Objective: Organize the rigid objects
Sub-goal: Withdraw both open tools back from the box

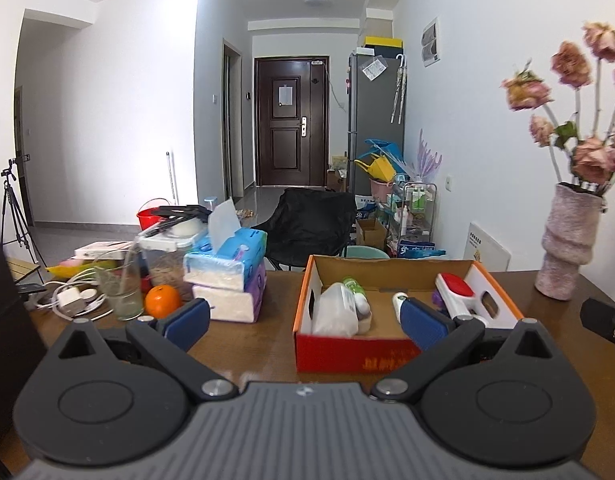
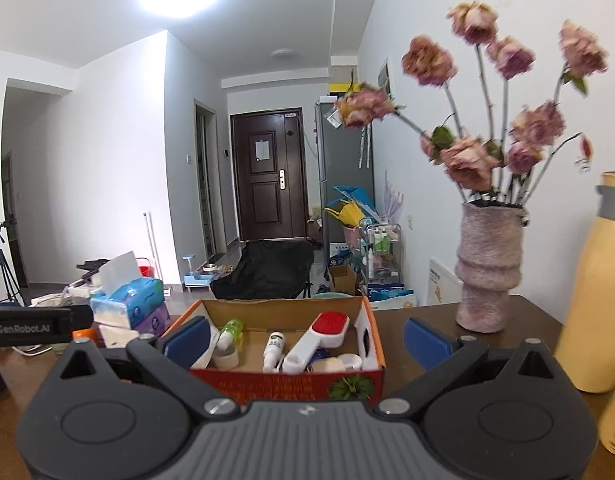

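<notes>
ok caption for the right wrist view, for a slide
Open right hand-held gripper facing a cardboard box of small items, vase of dried roses alongside.

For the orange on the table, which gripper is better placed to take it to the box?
Probably the left gripper. The orange lies just beyond its own left finger, and the jaws are open. From the right gripper, the orange is mostly hidden far left; the cardboard box is ahead.

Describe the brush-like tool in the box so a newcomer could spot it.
Find the open cardboard box on the wooden table, left of the vase. Inside, on its right, lies the lint brush: white handle, and the box's only red oval head.
</notes>
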The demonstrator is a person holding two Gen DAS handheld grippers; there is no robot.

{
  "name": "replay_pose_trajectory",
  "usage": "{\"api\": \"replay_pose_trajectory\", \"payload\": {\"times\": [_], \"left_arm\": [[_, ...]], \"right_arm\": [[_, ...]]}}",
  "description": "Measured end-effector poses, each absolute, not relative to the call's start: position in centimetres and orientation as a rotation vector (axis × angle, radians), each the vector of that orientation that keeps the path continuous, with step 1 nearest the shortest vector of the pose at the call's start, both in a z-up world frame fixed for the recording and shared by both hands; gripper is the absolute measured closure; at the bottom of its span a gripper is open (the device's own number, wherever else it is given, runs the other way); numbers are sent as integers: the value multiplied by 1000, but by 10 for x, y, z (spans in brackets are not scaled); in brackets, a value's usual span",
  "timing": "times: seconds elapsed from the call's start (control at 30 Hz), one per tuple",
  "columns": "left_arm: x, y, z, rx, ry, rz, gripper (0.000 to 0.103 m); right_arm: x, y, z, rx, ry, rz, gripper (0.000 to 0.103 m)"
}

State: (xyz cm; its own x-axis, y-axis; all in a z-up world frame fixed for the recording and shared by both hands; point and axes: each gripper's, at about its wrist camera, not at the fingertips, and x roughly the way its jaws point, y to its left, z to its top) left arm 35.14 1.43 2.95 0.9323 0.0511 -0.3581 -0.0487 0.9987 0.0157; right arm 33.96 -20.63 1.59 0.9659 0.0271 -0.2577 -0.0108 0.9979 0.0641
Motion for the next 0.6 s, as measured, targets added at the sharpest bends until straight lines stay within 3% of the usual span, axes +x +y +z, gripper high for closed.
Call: {"api": "replay_pose_trajectory", "payload": {"times": [0.6], "left_arm": [[156, 11, 36, 28, 383, 33, 0]], "right_arm": [[151, -214, 29, 59, 302, -7, 0]]}}
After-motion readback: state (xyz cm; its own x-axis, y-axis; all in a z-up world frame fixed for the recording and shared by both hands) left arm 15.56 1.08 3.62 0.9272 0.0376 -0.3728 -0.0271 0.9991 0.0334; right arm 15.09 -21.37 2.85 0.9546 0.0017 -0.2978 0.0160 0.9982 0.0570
